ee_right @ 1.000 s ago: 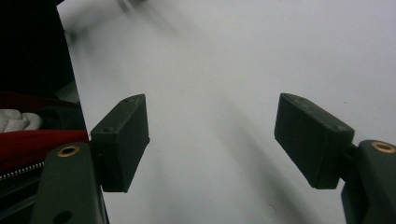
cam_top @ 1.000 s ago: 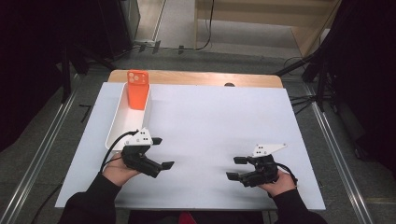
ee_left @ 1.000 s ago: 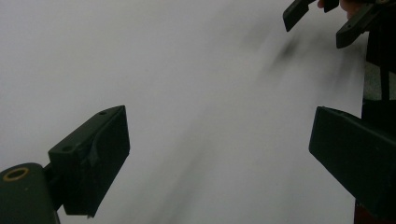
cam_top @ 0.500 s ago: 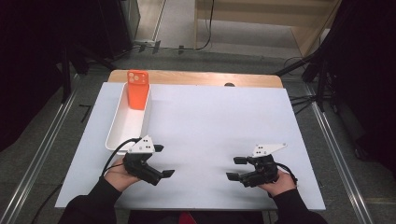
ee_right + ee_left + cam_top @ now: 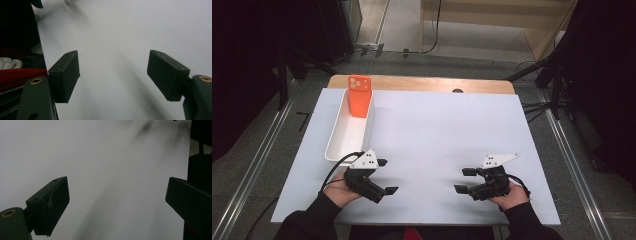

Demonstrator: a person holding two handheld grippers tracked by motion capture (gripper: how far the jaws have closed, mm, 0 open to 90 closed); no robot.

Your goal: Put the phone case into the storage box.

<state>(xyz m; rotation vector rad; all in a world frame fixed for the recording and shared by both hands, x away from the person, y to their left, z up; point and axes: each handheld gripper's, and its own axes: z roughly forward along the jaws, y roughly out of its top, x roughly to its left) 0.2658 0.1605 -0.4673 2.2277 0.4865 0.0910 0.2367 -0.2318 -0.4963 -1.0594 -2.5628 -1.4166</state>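
An orange phone (image 5: 360, 96) leans upright at the far end of a long white tray (image 5: 330, 150) on the left of the white table (image 5: 442, 125). My left gripper (image 5: 387, 176) rests in a hand just in front of the tray's near end, open and holding nothing. In the left gripper view its black fingers (image 5: 50, 203) stand wide apart over bare white tabletop (image 5: 105, 170). My right gripper (image 5: 463, 180) sits at the near right, also open. In the right gripper view its fingers (image 5: 65, 75) frame bare tabletop (image 5: 120, 37).
A wooden strip (image 5: 422, 83) runs along the table's far edge, with a small dark spot (image 5: 457, 91) on it. Metal rails (image 5: 257, 165) flank the table on the floor. Red clothing with a zipper (image 5: 15, 77) lies past the near edge in the right gripper view.
My left gripper has drawn back from beside the tray's near end toward the person and slightly right. The right gripper, tray and phone have stayed put.
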